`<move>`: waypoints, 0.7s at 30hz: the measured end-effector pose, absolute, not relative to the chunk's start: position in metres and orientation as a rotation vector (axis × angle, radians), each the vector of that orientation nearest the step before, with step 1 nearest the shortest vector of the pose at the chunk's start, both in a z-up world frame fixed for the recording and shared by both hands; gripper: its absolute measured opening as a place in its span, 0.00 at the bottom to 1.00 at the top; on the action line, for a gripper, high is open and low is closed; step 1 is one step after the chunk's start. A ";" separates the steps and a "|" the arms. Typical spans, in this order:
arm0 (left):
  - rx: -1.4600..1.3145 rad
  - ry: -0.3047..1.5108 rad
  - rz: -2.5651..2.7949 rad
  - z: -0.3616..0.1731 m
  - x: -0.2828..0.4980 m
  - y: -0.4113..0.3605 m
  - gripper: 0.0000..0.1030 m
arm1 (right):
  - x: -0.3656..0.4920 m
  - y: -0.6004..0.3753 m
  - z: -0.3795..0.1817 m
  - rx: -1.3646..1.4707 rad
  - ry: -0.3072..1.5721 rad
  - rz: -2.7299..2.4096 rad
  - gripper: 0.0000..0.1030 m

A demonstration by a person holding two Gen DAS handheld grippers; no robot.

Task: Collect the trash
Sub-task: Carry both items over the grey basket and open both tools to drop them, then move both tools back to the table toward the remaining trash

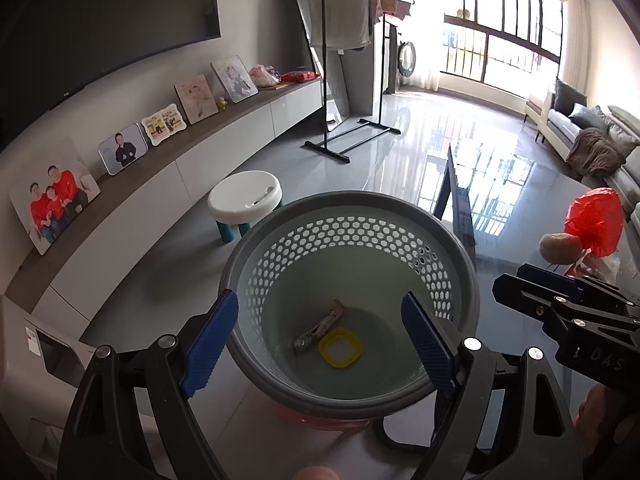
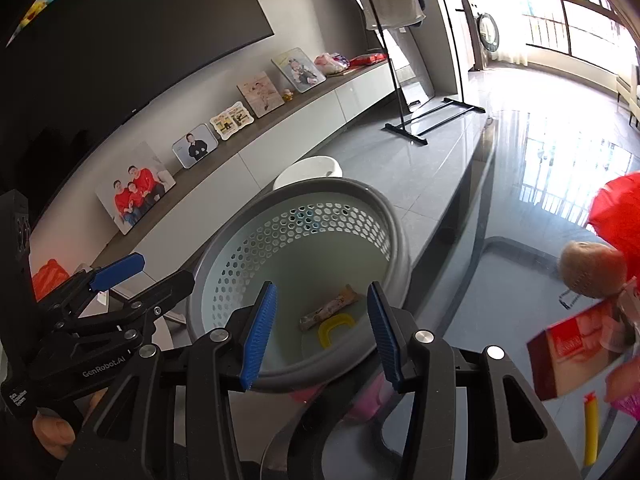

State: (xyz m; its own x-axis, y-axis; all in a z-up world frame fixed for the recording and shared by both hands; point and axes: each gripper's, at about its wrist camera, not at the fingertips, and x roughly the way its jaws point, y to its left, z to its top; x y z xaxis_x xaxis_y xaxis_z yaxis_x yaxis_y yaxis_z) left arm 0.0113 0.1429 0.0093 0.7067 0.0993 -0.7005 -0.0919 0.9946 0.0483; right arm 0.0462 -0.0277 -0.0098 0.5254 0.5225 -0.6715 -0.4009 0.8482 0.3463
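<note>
Below both empty, released grippers, left spread wider than right: perforated bin holding wrapper, yellow ring.

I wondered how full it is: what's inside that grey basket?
Inside the grey basket lie a crumpled wrapper and a yellow ring-shaped piece. Its near rim hides a strip of the bottom; something pink beneath it is mostly covered.

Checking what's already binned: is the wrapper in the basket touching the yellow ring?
Touching. In the left wrist view the wrapper's lower end meets the yellow ring's edge on the basket floor, with no gap.
</note>
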 end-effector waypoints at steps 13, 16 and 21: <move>0.049 0.760 -0.033 0.026 -0.010 0.076 0.80 | 0.007 -0.107 0.009 0.171 0.770 0.407 0.49; 0.059 0.762 -0.068 0.025 -0.013 0.059 0.80 | 0.003 -0.129 0.009 0.177 0.765 0.355 0.49; 0.074 0.777 -0.117 0.020 -0.015 0.033 0.81 | -0.005 -0.170 0.004 0.188 0.769 0.270 0.51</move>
